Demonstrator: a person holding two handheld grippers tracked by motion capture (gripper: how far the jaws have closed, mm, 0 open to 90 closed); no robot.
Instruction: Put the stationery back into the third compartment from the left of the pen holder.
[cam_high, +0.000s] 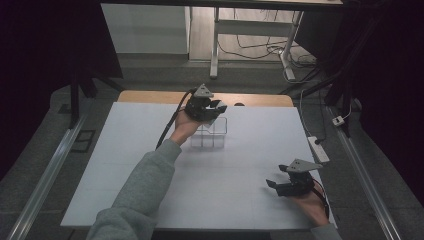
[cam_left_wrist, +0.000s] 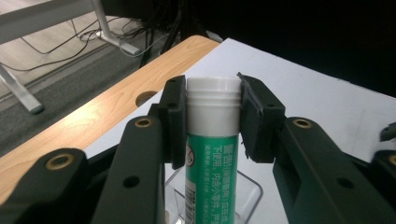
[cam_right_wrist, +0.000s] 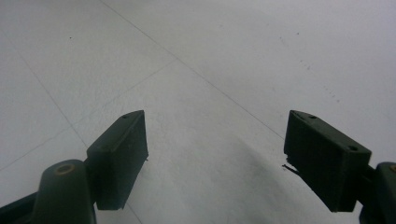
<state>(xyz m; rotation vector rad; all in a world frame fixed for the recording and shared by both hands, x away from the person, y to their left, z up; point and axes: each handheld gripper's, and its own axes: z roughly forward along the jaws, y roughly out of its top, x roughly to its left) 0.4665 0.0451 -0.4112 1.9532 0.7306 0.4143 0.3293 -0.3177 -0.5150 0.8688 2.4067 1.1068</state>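
A green glue stick (cam_left_wrist: 212, 140) with a white cap stands upright between the jaws of my left gripper (cam_left_wrist: 212, 95), which is shut on its cap end. The stick's lower part reaches into a clear plastic compartment box (cam_left_wrist: 250, 193). In the high view the left gripper (cam_high: 216, 107) hovers over the far side of that clear box (cam_high: 210, 136) at the table's middle back. My right gripper (cam_high: 272, 184) rests low near the front right corner, open, with bare white surface between its jaws (cam_right_wrist: 215, 154).
A white sheet (cam_high: 225, 175) covers the table, with a strip of wooden top (cam_high: 150, 96) showing at the far edge, where there is a round hole (cam_left_wrist: 145, 97). A power strip (cam_high: 318, 149) lies on the floor off the right edge.
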